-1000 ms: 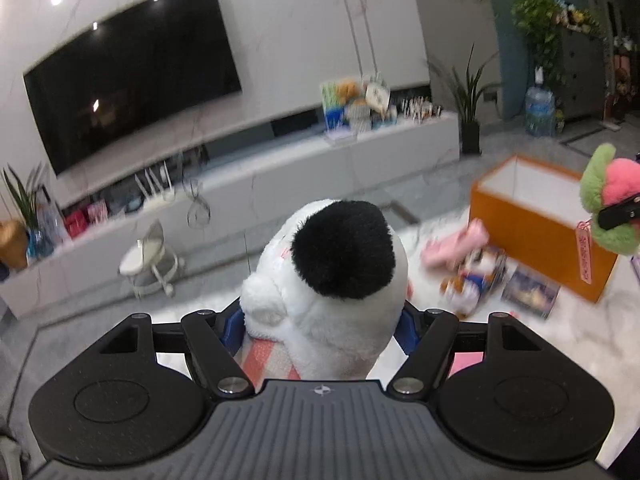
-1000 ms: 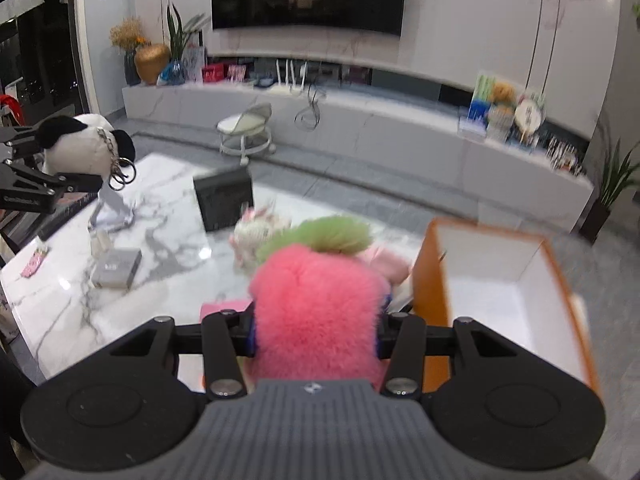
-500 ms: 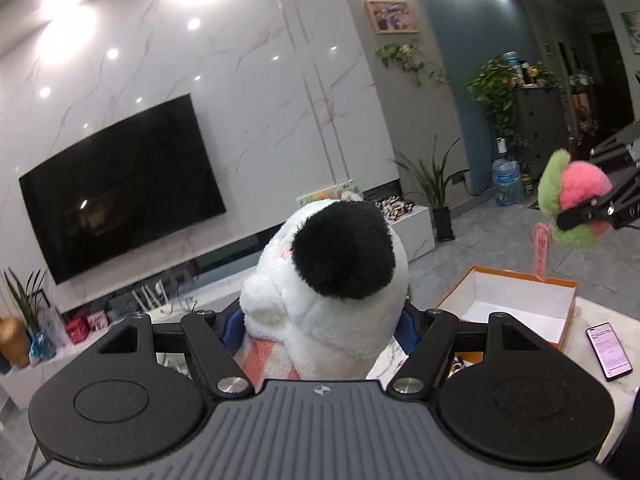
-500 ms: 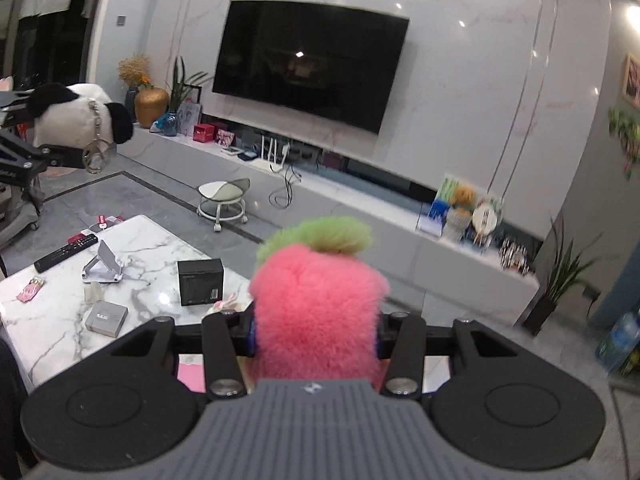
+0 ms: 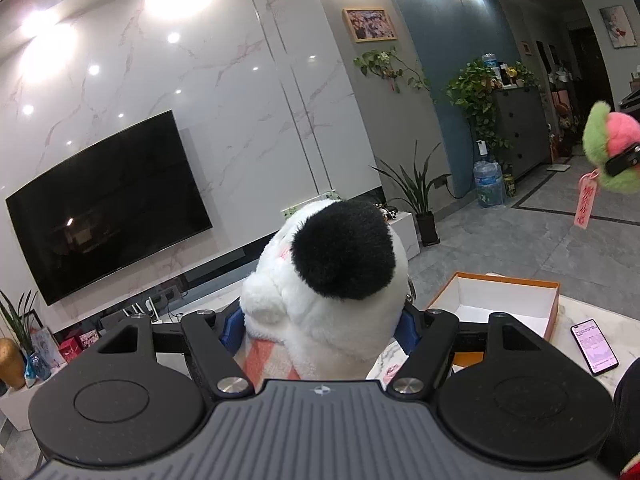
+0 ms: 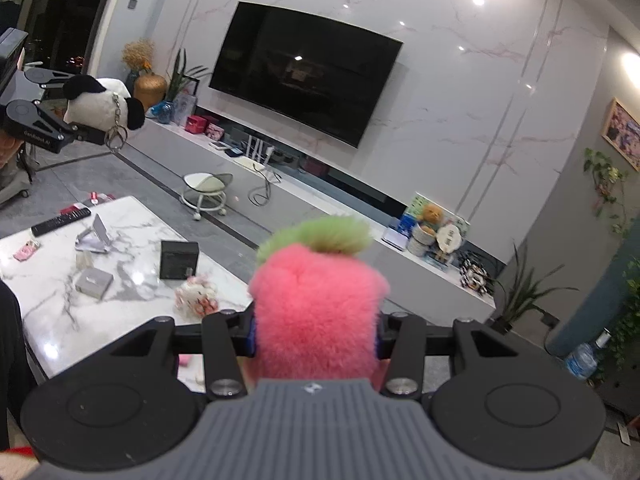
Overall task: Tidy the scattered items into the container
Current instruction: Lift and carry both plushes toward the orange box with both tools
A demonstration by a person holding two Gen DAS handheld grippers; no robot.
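Both hands have lifted clear of the table since a second ago. The left gripper (image 5: pixel 324 320) is clamped on the panda plush (image 5: pixel 332 280), the right gripper (image 6: pixel 316 332) on the pink plush (image 6: pixel 316 312). The orange box (image 5: pixel 552 316) sits well below; letting go from up here could miss it

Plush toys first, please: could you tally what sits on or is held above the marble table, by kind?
Plush toys: 3 – panda plush, pink strawberry plush, small pink-white plush
Boxes: 3 – orange box, black box, grey box
Phones: 1 – smartphone
Remotes: 1 – remote control
Total: 8
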